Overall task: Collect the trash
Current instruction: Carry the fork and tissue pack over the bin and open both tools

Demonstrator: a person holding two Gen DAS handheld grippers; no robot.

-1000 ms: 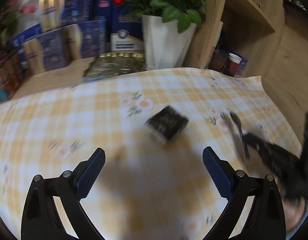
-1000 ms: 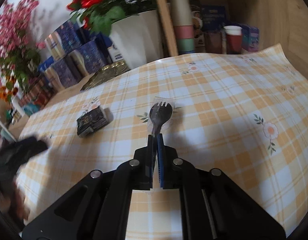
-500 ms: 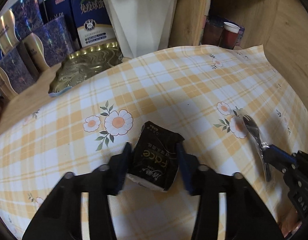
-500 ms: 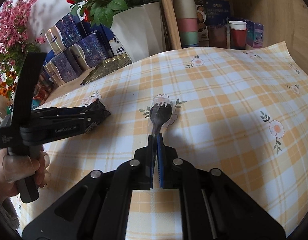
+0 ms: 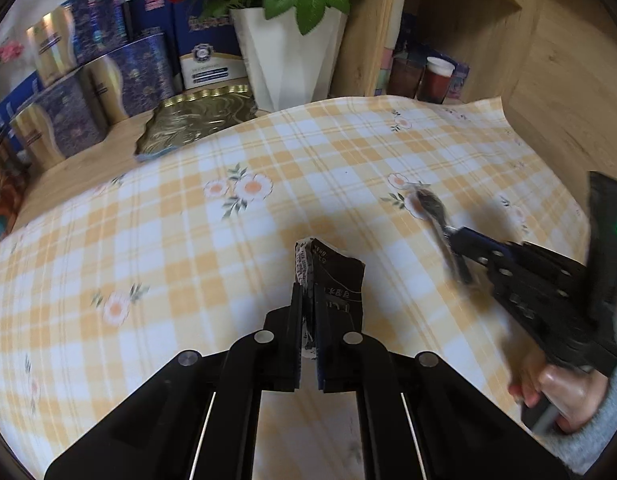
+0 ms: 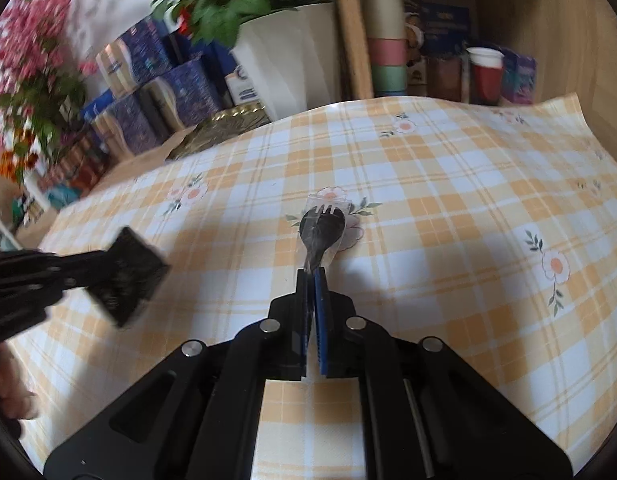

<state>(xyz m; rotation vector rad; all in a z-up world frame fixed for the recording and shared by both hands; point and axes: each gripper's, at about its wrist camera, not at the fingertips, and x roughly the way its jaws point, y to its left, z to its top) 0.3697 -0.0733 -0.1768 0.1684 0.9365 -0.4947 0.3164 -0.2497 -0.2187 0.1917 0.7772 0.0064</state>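
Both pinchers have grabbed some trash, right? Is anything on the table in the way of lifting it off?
Nothing visible is. The left gripper is shut on the black packet, and the right gripper is shut on the wrapped black spork. The checked tablecloth around them lies bare. No trash bin shows in either view, so the way there cannot be judged.

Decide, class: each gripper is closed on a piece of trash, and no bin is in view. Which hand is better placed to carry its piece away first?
Probably the left. The left gripper has its black packet clear of the tablecloth, while the right gripper's wrapped spork looks low over it.
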